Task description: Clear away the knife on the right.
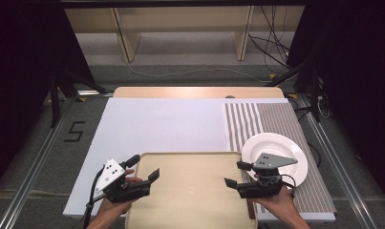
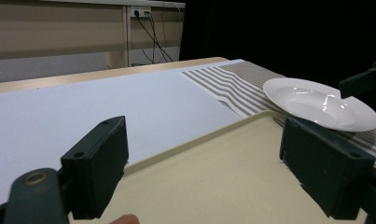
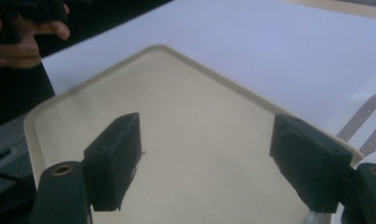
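High view: beige tray (image 1: 190,191) at table's near edge, left gripper (image 1: 143,169) wide open at its left rim, right gripper (image 1: 237,174) wide open at its right rim, both empty; left gripper view: white plate (image 2: 316,102) on striped mat (image 2: 232,86) beyond tray's right edge; right gripper view: spread jaws over bare tray.

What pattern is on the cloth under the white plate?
Brown and white stripes on the cloth; the high view shows it best.

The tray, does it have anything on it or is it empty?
Empty. The tray shows bare beige surface from rim to rim, and both gripper views look across it and find nothing lying there.
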Demonstrator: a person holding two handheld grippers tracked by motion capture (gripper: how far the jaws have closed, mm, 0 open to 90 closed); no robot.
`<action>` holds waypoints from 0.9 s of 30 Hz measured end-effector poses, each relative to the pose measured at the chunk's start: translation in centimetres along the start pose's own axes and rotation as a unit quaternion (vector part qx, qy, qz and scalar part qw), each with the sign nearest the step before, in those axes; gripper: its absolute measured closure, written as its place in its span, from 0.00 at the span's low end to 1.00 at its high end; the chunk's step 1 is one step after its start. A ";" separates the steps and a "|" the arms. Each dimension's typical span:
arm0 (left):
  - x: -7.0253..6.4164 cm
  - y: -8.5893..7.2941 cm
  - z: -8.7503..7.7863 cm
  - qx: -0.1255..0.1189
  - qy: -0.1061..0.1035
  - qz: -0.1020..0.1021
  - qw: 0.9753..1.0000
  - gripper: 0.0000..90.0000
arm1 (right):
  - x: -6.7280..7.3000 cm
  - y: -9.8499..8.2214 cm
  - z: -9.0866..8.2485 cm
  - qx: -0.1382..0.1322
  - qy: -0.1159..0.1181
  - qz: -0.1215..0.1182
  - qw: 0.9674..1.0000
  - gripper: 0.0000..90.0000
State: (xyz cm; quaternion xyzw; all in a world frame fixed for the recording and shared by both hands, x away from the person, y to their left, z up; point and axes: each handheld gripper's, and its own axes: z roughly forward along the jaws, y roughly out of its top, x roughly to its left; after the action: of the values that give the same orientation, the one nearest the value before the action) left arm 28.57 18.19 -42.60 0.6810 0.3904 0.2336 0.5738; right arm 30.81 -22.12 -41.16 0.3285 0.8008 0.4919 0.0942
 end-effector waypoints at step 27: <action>0.0 0.0 0.0 0.001 -0.002 -0.001 1.000 0.17 | -0.8 -0.3 -3.2 -0.092 -0.037 0.029 0.995 0.18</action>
State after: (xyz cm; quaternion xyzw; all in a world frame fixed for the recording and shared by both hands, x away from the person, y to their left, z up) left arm 28.54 18.20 -42.59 0.6816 0.3900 0.2315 0.5742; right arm 29.84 -25.01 -39.94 0.3598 0.7381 0.5536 0.1390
